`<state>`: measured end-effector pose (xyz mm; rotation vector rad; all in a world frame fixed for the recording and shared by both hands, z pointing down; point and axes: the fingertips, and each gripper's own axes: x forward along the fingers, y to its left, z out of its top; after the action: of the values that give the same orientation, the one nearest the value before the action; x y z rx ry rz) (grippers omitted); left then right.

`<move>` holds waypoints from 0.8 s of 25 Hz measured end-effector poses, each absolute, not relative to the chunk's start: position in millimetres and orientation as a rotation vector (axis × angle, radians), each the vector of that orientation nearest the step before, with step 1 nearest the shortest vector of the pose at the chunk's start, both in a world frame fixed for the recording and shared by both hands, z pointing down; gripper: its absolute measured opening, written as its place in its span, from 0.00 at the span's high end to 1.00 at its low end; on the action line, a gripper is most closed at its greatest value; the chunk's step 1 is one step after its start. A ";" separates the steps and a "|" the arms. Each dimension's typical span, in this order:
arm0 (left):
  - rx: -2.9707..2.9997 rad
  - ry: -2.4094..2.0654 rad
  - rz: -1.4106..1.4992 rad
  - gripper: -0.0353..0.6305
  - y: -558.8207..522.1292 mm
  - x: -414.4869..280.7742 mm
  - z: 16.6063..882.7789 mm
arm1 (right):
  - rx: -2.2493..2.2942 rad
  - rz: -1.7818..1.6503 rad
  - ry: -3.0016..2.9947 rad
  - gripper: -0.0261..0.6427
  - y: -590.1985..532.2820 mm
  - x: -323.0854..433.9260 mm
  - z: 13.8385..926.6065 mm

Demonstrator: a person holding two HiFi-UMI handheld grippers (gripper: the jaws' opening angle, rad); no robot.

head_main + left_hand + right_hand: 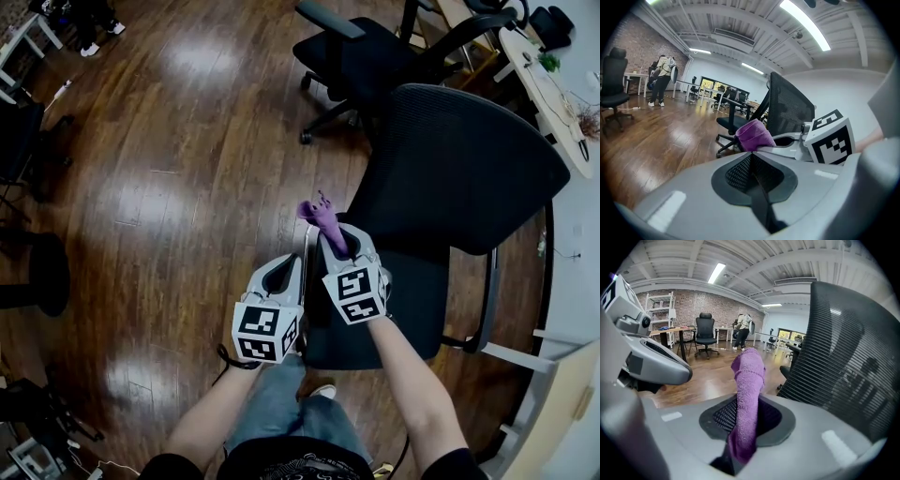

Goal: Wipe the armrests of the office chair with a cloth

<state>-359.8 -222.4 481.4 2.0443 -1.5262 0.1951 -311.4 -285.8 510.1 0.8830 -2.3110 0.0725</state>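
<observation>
**Purple cloth clamped in the right gripper at the chair's side**

Purple terry cloth (747, 394) stands up from between the jaws of the right gripper (744, 430), which are closed tightly on its lower part. The free end rises past the jaw tips and folds over slightly at the top. In the head view the same cloth (323, 217) pokes out ahead of the right gripper (339, 246), just beside the side edge of the seat (417, 305) of the black office chair (459, 169). The chair's mesh backrest fills the right half of the right gripper view.

The left gripper (281, 274) is held close alongside the right one, on the side away from the chair. Its jaws are pressed together with nothing between them, as the left gripper view shows (757, 180). From there the cloth (753, 135) appears just past the jaw tips, next to the other gripper's marker cube.

A dark armrest frame (489, 298) curves along the seat's opposite edge. The nearer armrest cannot be made out beneath the grippers.

The chair stands on a glossy wooden floor (187, 169). A second black office chair (361, 56) stands beyond it, and a white desk (544, 94) runs along the floor's right edge. A person (743, 331) stands far off in the room.
</observation>
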 end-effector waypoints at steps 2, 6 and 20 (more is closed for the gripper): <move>2.038 -1.520 0.197 0.94 -218.1 -355.4 483.6 | 0.882 0.084 -2.320 0.85 -278.5 -309.0 509.8; 2.036 -1.512 0.203 0.94 -207.3 -347.4 482.8 | 0.884 0.117 -2.335 0.85 -263.4 -305.2 507.8; 2.024 -1.541 0.227 0.94 -128.4 -321.1 481.3 | 0.839 0.145 -2.392 0.85 -161.8 -287.2 501.1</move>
<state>-321.1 -128.4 481.3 2.0236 -1.5406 0.2268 -287.2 -161.8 501.1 0.8394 -2.3918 0.1453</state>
